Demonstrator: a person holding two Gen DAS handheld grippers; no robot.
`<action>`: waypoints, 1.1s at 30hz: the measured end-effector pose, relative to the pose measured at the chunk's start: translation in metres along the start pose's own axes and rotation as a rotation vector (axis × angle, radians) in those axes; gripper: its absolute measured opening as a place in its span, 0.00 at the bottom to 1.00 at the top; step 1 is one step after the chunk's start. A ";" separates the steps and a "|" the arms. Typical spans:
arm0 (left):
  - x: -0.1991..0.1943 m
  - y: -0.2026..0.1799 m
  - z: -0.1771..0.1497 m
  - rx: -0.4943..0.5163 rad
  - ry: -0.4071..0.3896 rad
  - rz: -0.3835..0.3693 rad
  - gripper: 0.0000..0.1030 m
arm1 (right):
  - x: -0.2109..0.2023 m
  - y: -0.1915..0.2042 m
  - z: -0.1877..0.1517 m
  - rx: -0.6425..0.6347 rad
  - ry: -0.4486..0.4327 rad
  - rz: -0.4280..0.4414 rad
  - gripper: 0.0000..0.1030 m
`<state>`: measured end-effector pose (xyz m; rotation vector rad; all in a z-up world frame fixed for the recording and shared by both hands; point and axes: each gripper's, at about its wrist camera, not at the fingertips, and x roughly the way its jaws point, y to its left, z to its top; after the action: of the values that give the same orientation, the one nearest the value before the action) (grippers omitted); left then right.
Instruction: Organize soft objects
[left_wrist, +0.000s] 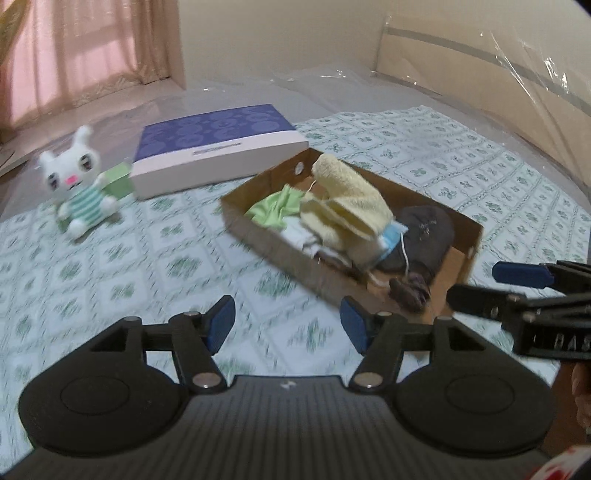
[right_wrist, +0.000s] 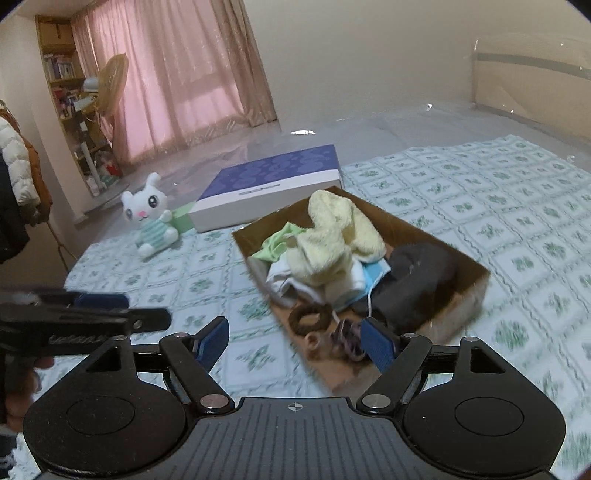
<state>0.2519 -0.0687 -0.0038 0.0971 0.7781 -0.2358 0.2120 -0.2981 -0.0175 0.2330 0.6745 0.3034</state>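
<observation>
Bedroom scene: a bed (left_wrist: 461, 173) with a green-patterned quilt carries everything, pink curtains (right_wrist: 177, 74) behind at far left.

Left gripper (left_wrist: 287, 325): fingers (left_wrist: 221, 321) spread wide, nothing between them, only quilt below. Right gripper (right_wrist: 295, 341): fingers (right_wrist: 376, 345) also wide and empty, hovering over the near end of the cardboard box (right_wrist: 476, 288). Each gripper shows at the edge of the other's view, so the two sit close together, near side of the box.

Box contents, near to far: a brown hair ring (right_wrist: 308, 317) and a purplish scrunchie (right_wrist: 347, 338) on the cardboard floor; a dark grey cap (right_wrist: 417, 280) at the right; a blue face mask (right_wrist: 375, 278); white cloth (right_wrist: 284, 280); a pale yellow towel (right_wrist: 332, 236) heaped on top; a green cloth (right_wrist: 275, 245) at the far left corner.

Outside the box: a plush rabbit (left_wrist: 79, 184) in a striped shirt sits on the quilt, well to the left, with a small green box (left_wrist: 120, 181) just behind it. A purple-topped lid (left_wrist: 218, 144) lies just beyond the box's far end.

Judgement: both grippers are between items. The rabbit looks like the last soft thing not yet boxed. Next move likely calls for swinging the left gripper out to it, closing on the body, then carrying it over the box wall; the lid may follow.
</observation>
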 end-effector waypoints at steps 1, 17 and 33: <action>-0.010 0.002 -0.009 -0.010 0.001 0.009 0.60 | -0.007 0.004 -0.004 -0.002 -0.003 0.006 0.76; -0.144 0.025 -0.109 -0.134 -0.009 0.166 0.60 | -0.080 0.066 -0.054 -0.067 0.029 0.088 0.76; -0.190 0.025 -0.158 -0.197 0.011 0.256 0.60 | -0.083 0.106 -0.093 -0.136 0.144 0.153 0.76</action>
<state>0.0195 0.0158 0.0185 0.0112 0.7878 0.0840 0.0698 -0.2176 -0.0076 0.1342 0.7762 0.5148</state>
